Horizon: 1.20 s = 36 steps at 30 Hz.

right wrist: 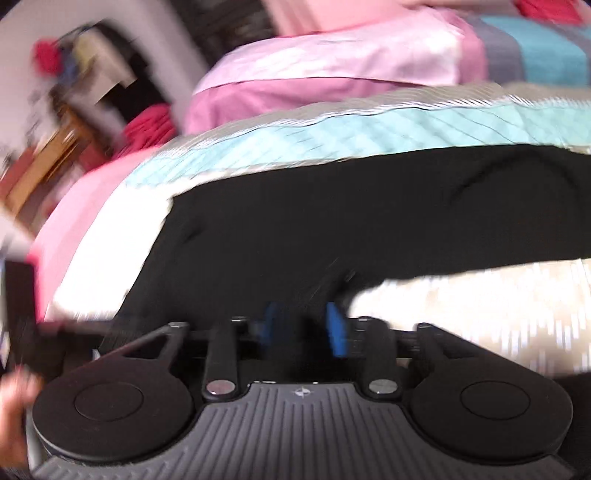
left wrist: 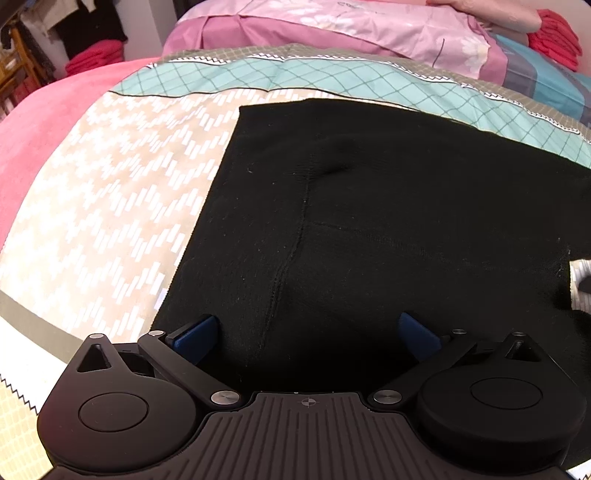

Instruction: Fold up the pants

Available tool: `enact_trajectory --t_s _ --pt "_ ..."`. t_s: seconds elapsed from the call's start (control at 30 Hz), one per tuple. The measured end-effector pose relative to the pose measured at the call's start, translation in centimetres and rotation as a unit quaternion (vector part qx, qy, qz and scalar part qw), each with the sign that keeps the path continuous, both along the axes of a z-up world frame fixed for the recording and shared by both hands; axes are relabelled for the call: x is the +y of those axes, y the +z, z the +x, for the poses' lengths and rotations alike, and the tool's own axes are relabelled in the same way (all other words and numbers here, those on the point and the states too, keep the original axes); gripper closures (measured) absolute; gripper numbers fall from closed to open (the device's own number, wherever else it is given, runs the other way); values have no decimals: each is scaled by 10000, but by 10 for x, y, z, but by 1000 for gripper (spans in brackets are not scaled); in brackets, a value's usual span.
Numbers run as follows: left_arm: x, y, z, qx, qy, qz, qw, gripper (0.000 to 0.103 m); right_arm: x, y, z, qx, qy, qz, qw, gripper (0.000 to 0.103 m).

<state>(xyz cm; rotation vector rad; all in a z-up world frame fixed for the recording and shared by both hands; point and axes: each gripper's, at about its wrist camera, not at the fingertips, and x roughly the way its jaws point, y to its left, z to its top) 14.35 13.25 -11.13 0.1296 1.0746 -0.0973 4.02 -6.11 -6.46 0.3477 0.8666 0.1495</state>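
No writing or brand shows anywhere that I can read; the only mark is a small crosshair moulded into the ribbed body of each claw. Everything sits on a bed [left wrist: 110, 192] with a patchwork cover: a beige panel with white dashes, a teal diamond-check band beyond it, and a zigzag trim along the near edge. A pink blanket [left wrist: 40, 122] drapes the bed's left side, and pink and purple pillows [left wrist: 332, 26] lie across the far end, with red folded cloth [left wrist: 554, 37] past the far right corner. Off the left edge stand a wooden frame [left wrist: 18, 59] and dark clothes, with more red cloth stacked there. The pants [left wrist: 388, 229] are black knit, spread flat over the middle and right of the bed, reaching from the near edge up to the teal band; a seam runs down the middle, with one shallow dimple near the top. The left claw [left wrist: 308, 332] hovers over the near edge of the pants, its blue pads [left wrist: 195, 338] spread wide and nothing between them. The right claw [right wrist: 306, 328] view is badly smeared; its pads [right wrist: 338, 328] sit much closer together at the near edge of the pants, with dark fabric between them, but I cannot tell whether they grip it.
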Motion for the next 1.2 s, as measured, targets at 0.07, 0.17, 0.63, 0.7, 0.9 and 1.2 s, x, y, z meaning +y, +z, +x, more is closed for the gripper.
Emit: enact_trajectory --t_s 0.07,0.17,0.63,0.7,0.9,1.2 --pt "0 0 1 27 6 10 10000 0 12 0 -26 -45 297 -344 9990 55" --pt "0 -1 3 19 -17 33 10000 0 9 -17 -57 494 362 -585 9964 54" --pt "-34 12 9 220 124 765 9968 0 -63 0 -116 711 -775 -1397 9846 36" --pt "-40 14 8 171 31 837 9963 0 -65 0 -115 728 -834 -1310 9852 36" --pt "-45 15 9 184 -4 837 9963 0 -64 -4 -104 787 -877 -1330 9841 31" --pt "-43 26 6 168 15 673 9976 0 -75 14 -116 216 -1270 -1515 9800 32"
